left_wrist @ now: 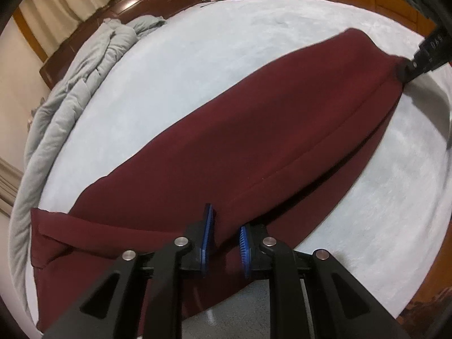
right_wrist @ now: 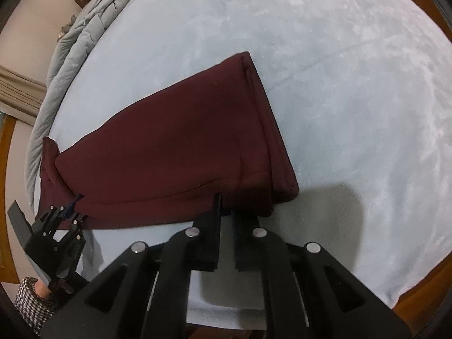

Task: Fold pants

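On the pale blue fleece blanket, the dark maroon fabric pants lie lengthwise; my left gripper and right gripper each pinch their near edge (both clamped tight).

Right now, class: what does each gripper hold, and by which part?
Both hold the maroon pants by the near long edge: the left gripper toward the waistband end, the right gripper near the hem end.
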